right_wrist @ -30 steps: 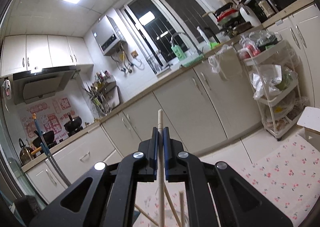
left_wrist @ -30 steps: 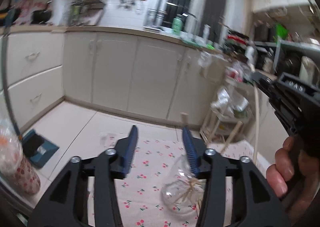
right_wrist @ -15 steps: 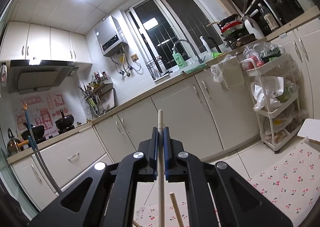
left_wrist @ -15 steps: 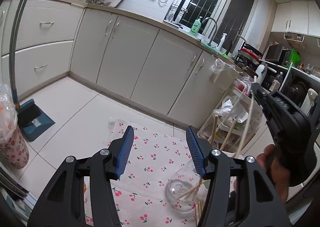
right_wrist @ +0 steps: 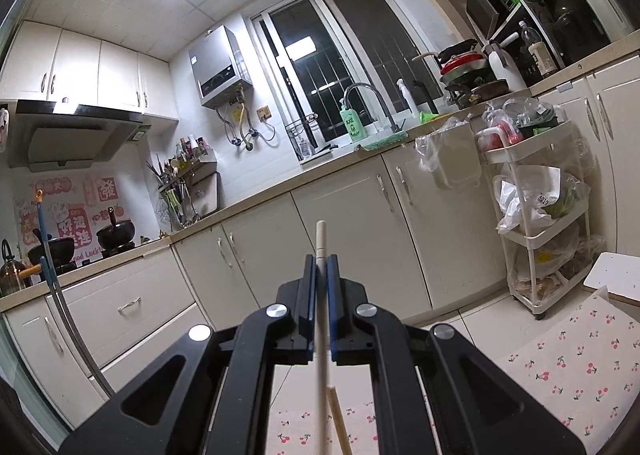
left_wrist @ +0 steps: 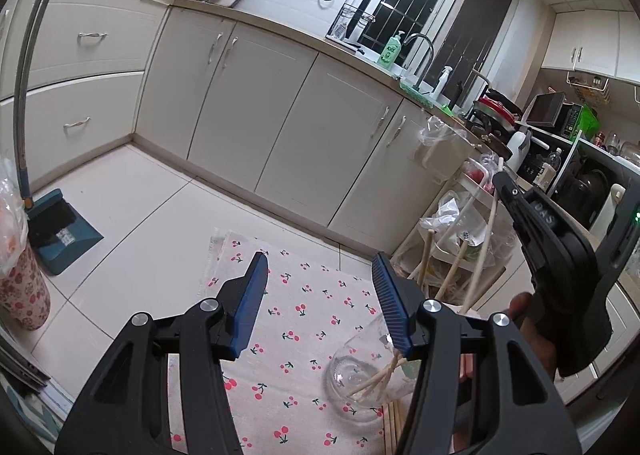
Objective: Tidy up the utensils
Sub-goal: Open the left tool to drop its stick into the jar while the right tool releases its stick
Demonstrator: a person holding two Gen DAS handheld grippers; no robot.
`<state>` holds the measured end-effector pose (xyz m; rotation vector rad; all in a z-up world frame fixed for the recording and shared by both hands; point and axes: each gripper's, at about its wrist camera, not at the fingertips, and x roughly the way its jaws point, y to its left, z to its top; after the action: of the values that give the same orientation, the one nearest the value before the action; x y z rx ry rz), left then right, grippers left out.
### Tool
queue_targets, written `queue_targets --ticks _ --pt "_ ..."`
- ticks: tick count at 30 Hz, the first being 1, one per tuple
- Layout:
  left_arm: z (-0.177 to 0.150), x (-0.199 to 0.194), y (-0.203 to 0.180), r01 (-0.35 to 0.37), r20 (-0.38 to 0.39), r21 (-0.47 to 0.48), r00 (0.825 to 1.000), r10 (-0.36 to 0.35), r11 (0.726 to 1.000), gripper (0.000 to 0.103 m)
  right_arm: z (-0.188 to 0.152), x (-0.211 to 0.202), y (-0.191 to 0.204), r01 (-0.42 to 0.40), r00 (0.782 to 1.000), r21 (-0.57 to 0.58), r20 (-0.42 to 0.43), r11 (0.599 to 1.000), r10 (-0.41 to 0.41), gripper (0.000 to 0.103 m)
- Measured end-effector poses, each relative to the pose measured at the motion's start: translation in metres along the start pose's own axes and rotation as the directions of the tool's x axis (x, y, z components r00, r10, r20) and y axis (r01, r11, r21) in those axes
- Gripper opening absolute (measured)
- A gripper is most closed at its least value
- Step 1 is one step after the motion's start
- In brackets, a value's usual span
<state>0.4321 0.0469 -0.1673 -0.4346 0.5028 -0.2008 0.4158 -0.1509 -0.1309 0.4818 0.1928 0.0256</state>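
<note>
Between the right tongs, clamped, stands a pale, slim chopstick; left tongs gape apart.

Cream kitchen cabinets, white tiled floor.

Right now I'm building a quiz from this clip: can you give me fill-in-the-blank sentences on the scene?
1. The right gripper is shut on a pale ____.
2. The left gripper holds ____.
3. The glass jar stands on a cloth printed with ____.

Missing words: chopstick; nothing; cherries
</note>
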Motion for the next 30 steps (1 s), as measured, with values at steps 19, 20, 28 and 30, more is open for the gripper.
queue_targets --ticks 19,20,28,30 --pt "-0.002 0.001 -0.004 -0.019 -0.008 0.008 1.0 0.019 1.0 0.052 -0.032 -0.031 -0.004 -0.019 0.986 -0.09 -0.167 0.996 0.004 0.009" --pt "-0.003 0.002 -0.005 -0.023 -0.014 0.011 1.0 0.023 1.0 0.052 -0.033 -0.035 -0.005 -0.02 0.984 -0.099 -0.181 0.995 0.002 0.012" --pt "-0.022 -0.015 -0.008 -0.055 -0.077 0.016 0.995 0.056 0.998 0.055 -0.021 -0.097 -0.029 -0.013 0.978 -0.153 -0.206 0.988 -0.019 0.027" --pt "-0.036 -0.022 -0.013 -0.055 -0.122 0.03 0.991 0.058 0.998 0.055 -0.027 -0.114 -0.044 0.004 0.961 -0.165 -0.273 0.986 -0.05 0.027"
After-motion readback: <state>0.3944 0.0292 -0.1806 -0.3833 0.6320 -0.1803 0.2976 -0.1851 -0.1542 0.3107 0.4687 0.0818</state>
